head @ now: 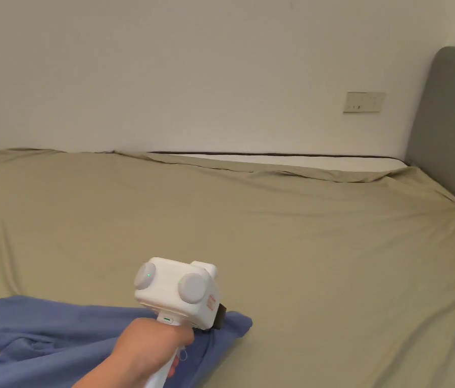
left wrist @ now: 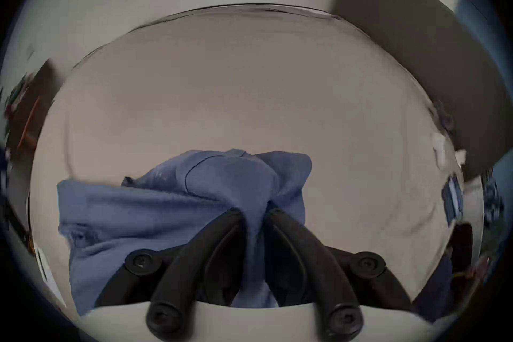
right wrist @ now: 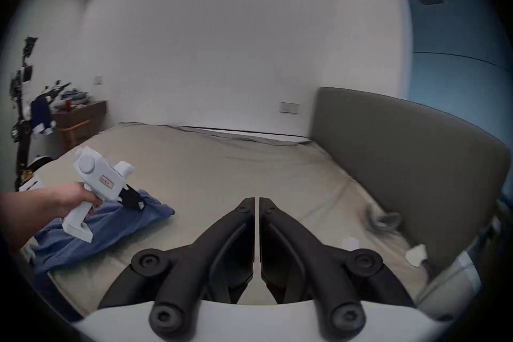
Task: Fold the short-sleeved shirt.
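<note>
Blue shirt point(head: 69, 333) lies bunched at the bed's point(head: 271, 227) near left edge. Left hand-held gripper point(left wrist: 254, 214) clamps a fold of it; right hand-held gripper point(right wrist: 256, 202) closed, empty, above the bed. Fabric looks soft, light, limp; best taken at shoulders or hem corners.

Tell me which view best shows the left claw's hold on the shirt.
The left gripper view: the left claw is shut on a bunch of the blue shirt, seen close. The head view hides the jaws behind the claw's white body; the right gripper view shows them small and far off.
</note>
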`<move>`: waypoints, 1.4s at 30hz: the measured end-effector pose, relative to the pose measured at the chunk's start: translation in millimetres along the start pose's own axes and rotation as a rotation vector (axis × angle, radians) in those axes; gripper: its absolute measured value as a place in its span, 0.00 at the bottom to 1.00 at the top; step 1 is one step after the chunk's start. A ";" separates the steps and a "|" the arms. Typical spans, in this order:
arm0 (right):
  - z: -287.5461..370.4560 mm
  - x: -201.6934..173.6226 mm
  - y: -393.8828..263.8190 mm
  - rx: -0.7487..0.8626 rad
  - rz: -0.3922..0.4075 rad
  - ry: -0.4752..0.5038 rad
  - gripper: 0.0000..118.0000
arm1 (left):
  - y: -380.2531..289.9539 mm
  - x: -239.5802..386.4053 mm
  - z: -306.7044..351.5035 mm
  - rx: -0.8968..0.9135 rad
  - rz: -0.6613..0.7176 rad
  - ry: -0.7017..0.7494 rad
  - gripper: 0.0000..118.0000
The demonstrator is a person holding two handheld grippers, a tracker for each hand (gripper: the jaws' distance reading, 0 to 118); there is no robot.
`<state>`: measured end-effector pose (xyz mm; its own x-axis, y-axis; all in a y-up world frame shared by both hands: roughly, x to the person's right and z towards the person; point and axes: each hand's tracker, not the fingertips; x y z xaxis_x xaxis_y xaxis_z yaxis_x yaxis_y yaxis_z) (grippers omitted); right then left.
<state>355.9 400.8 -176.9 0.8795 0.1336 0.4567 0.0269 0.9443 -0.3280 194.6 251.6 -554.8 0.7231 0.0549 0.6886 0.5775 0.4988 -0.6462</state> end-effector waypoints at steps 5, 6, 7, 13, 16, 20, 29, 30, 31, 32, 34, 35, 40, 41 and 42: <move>38.7 71.3 -11.3 -0.026 -0.019 -0.160 0.04 | 22.3 176.7 -30.0 -0.040 -0.245 -0.194 0.06; 45.4 80.3 -13.2 -0.027 -0.019 -0.180 0.04 | 21.4 206.7 -34.2 -0.053 -0.293 -0.216 0.06; 52.2 87.9 -15.3 -0.023 -0.021 -0.193 0.04 | 16.7 239.9 -39.2 -0.071 -0.346 -0.239 0.06; 74.3 108.7 -27.6 -0.034 -0.033 -0.227 0.04 | -31.5 366.2 -54.7 -0.153 -0.554 -0.335 0.06; 75.2 111.1 -33.3 -0.045 -0.047 -0.222 0.04 | -52.5 384.7 -62.1 -0.156 -0.615 -0.292 0.06; 71.1 109.5 -36.9 -0.054 -0.055 -0.211 0.04 | -54.8 369.8 -71.4 -0.179 -0.526 -0.316 0.09; 54.2 90.8 -22.8 -0.008 -0.093 -0.067 0.04 | -37.7 274.9 26.5 -0.070 -0.175 -0.595 0.95; 51.8 86.0 -20.2 0.000 -0.093 -0.045 0.04 | -39.0 253.7 50.0 -0.023 -0.147 -0.609 0.95; 48.6 79.1 -17.1 0.004 -0.089 -0.015 0.04 | -41.0 226.4 81.4 0.032 -0.117 -0.603 0.95; 45.7 71.1 -14.7 0.011 -0.083 0.013 0.04 | -47.9 200.0 108.8 0.089 -0.088 -0.566 0.95; 41.0 54.2 -10.8 0.024 -0.079 0.055 0.04 | -69.7 153.7 156.6 0.187 -0.057 -0.432 0.95; 38.7 44.5 -9.5 0.031 -0.083 0.085 0.04 | -84.3 129.8 181.5 0.254 -0.044 -0.359 0.95; 29.5 -5.8 -10.7 0.022 -0.074 0.230 0.04 | -180.3 58.1 248.7 0.455 0.060 0.064 0.03; 29.6 -15.7 -11.4 0.022 -0.074 0.238 0.04 | -200.9 44.2 255.1 0.480 0.140 0.096 0.03; 29.9 -24.0 -12.1 0.022 -0.077 0.254 0.04 | -218.2 33.0 260.8 0.504 0.206 0.108 0.03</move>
<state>320.3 395.1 -159.2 0.9664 -0.0161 0.2566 0.0904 0.9556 -0.2805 -6.4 370.1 -305.3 0.8519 0.1188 0.5100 0.1868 0.8409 -0.5079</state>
